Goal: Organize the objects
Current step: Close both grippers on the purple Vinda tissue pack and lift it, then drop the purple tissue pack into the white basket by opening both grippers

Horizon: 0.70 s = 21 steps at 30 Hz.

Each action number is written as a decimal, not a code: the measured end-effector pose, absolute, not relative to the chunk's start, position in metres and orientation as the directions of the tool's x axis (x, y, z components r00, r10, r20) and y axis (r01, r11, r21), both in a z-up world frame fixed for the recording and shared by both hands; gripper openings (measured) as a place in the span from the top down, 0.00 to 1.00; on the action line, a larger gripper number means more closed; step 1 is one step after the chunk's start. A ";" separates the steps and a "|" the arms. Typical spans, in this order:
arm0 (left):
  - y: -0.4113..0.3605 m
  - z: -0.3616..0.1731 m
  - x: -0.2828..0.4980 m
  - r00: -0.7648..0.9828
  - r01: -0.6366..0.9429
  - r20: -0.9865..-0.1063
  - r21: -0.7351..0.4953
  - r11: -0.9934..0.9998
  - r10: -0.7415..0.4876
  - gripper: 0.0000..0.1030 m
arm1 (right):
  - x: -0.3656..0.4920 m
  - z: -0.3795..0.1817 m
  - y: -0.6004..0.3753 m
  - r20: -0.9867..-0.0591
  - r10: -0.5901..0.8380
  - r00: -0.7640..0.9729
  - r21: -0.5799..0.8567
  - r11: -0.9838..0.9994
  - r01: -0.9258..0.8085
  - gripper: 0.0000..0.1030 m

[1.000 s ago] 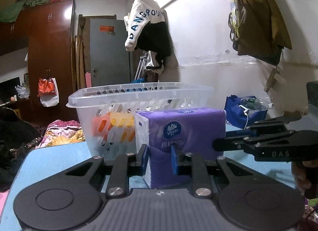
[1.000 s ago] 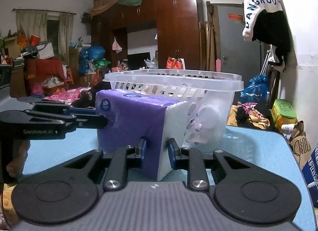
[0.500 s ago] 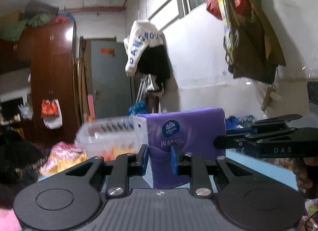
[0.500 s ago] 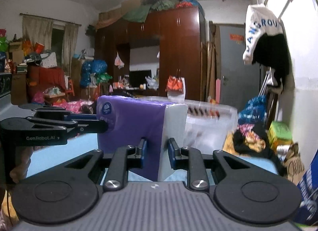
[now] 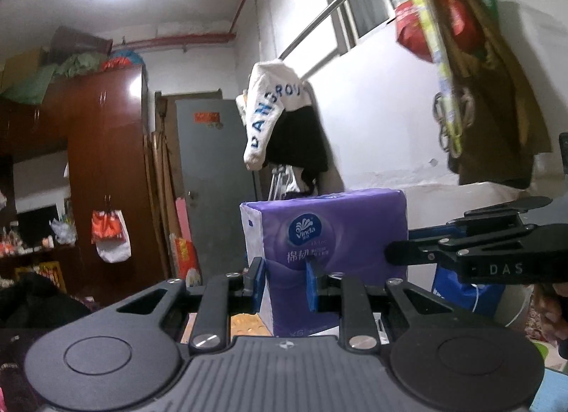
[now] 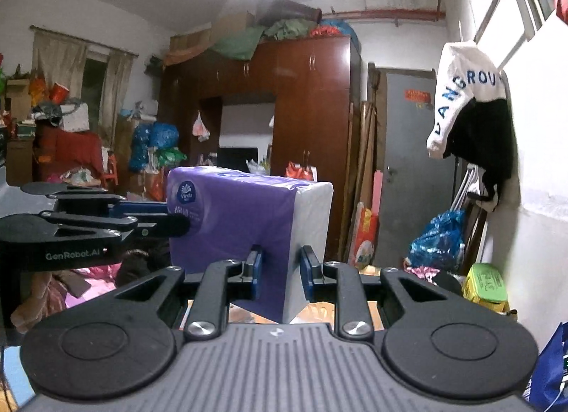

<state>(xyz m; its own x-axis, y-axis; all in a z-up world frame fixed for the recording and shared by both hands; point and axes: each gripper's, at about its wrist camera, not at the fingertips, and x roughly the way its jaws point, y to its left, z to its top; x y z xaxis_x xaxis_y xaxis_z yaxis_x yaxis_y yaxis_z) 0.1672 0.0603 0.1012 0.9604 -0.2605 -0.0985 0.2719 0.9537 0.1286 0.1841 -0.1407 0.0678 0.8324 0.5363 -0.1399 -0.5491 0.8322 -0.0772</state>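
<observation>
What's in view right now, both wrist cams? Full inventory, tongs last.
tissue pack: 1, purple with white ends, held up in the air between both tongs
wardrobe: 1, dark red-brown wood, far wall, bundles piled on top
door: 1, grey, beside the wardrobe
jacket: 1, white and black with blue lettering, hanging on the wall rail
hanging bags: several, red, green and brown, on the wall near the window
blue bag: 1, on the floor by the wall
left tongs: 1, black with blue pads, clamped on the pack
right tongs: 1, black with blue pads, clamped on the pack's white end
</observation>
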 end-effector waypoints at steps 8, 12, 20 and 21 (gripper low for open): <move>0.066 0.079 0.205 0.955 0.258 -0.175 0.096 0.961 -0.239 0.74 | 0.206 0.043 -0.134 -0.207 0.521 0.828 -0.056 0.839 -0.541 0.76; 0.069 0.075 0.225 0.955 0.230 -0.205 0.056 0.972 -0.214 0.71 | 0.217 0.038 -0.131 -0.236 0.523 0.819 -0.027 0.839 -0.544 0.73; 0.098 0.072 0.221 0.978 0.129 -0.166 -0.010 0.992 -0.129 0.32 | 0.203 0.040 -0.154 -0.237 0.486 0.841 0.000 0.866 -0.500 0.34; 0.101 0.073 0.217 0.977 0.135 -0.162 -0.017 0.991 -0.136 0.29 | 0.201 0.040 -0.158 -0.230 0.482 0.845 0.007 0.869 -0.494 0.28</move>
